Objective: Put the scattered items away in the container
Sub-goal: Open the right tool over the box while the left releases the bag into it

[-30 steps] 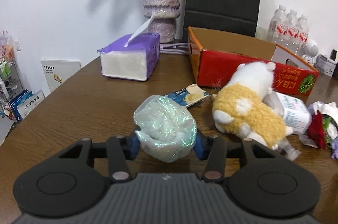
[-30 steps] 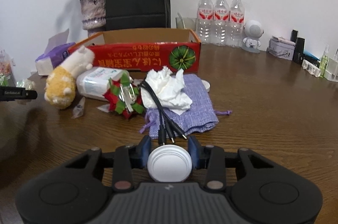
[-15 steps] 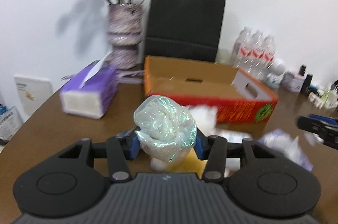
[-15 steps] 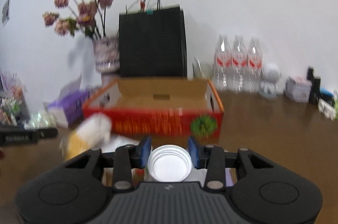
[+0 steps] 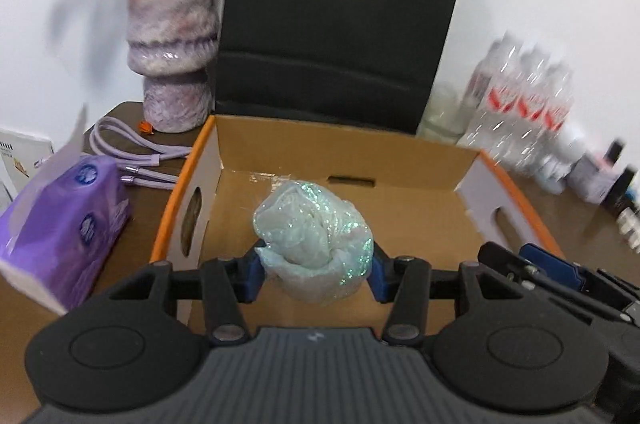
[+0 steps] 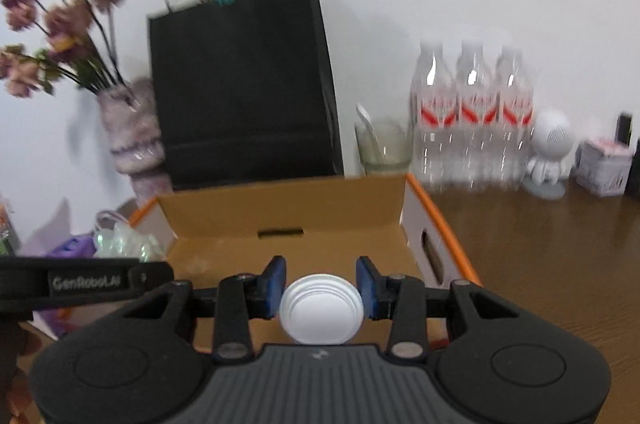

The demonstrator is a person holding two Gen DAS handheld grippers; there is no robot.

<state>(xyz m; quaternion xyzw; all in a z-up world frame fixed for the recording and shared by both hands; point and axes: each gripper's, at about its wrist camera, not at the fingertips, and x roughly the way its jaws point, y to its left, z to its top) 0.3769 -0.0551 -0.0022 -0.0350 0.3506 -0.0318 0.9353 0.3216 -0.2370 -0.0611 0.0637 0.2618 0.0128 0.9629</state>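
Both grippers now hang over the bare-floored box [image 5: 400, 220]; left [image 5: 316, 266] clamps glittery bundle [image 5: 314, 240], right [image 6: 321, 290] white lid [image 6: 321, 314].

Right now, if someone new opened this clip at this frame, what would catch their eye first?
Most likely the open cardboard box in the middle, with both grippers poised at it. The left gripper clamps a glittery white bundle over the box's interior, and the right gripper grips a round white lid at its near edge. Behind the box stand a tall black paper bag and a vase of dried flowers.
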